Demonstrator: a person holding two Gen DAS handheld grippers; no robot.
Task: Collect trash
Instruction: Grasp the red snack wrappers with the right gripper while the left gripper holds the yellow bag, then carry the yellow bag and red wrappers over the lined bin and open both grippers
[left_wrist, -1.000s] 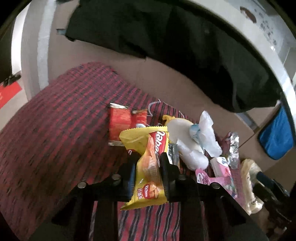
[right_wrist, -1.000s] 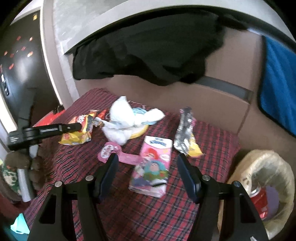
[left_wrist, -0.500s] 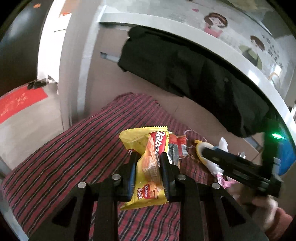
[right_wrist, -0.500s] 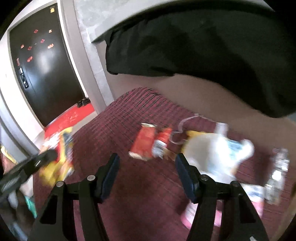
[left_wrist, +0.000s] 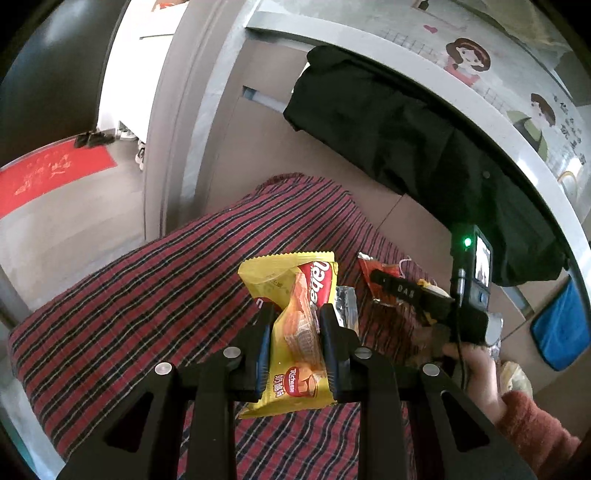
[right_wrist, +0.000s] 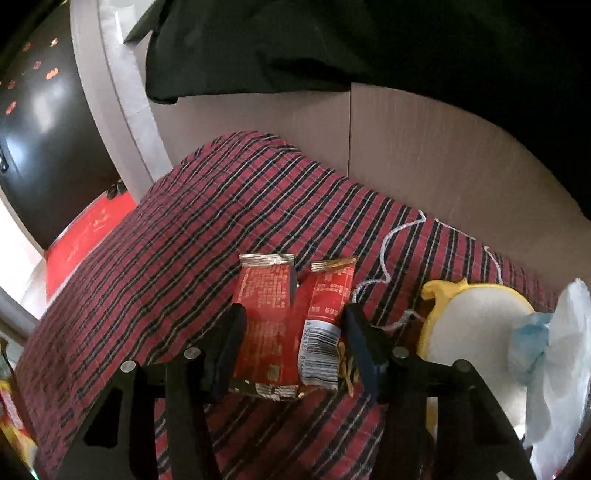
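My left gripper (left_wrist: 296, 318) is shut on a yellow biscuit wrapper (left_wrist: 297, 325), held above the red plaid cloth (left_wrist: 147, 295). In the right wrist view two red snack wrappers (right_wrist: 280, 317) lie side by side on the cloth (right_wrist: 184, 229). My right gripper (right_wrist: 293, 325) straddles them, one finger on each side, its jaws closing; the pads stand just clear of the wrappers. The left wrist view shows the right gripper's body (left_wrist: 436, 306) reaching over those red wrappers (left_wrist: 376, 273), held by a hand (left_wrist: 476, 369) in a red sleeve.
A yellow-rimmed white mask (right_wrist: 476, 325) with a white string and crumpled white and blue plastic (right_wrist: 554, 354) lie at the right. A cardboard wall (right_wrist: 406, 147) backs the cloth, with black fabric (left_wrist: 406, 133) hanging over it. A red mat (left_wrist: 44, 173) lies on the floor.
My right gripper swung left from the pink tissue pack to the two red wrappers, dropped down around them and narrowed. The left gripper carried the yellow wrapper leftward, away from the pile.
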